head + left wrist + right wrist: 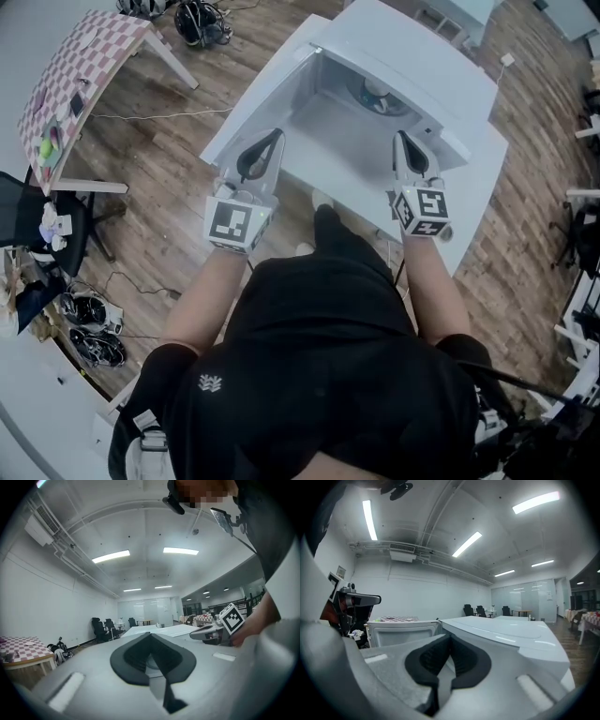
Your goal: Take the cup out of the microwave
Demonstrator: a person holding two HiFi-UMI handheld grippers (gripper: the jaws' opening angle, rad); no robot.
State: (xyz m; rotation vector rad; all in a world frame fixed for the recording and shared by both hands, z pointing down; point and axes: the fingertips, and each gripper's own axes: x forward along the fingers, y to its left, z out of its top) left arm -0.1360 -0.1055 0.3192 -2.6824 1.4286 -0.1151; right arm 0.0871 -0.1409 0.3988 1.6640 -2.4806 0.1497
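A white microwave (412, 56) stands in front of me with its door (258, 98) swung open to the left. Deep in its cavity lies a dark turntable with a pale round shape, probably the cup (380, 94), mostly hidden under the top edge. My left gripper (267, 141) is shut and empty, held level by the open door. My right gripper (403, 141) is shut and empty too, at the right side of the opening. In the left gripper view the pads (140, 656) meet, and in the right gripper view (449, 639) the door (401, 632) shows just behind them.
A pink checked table (84, 66) stands at the upper left, a black chair (23, 216) at the left edge. Cables and headsets (94, 328) lie on the wooden floor. White furniture (581, 244) lines the right side.
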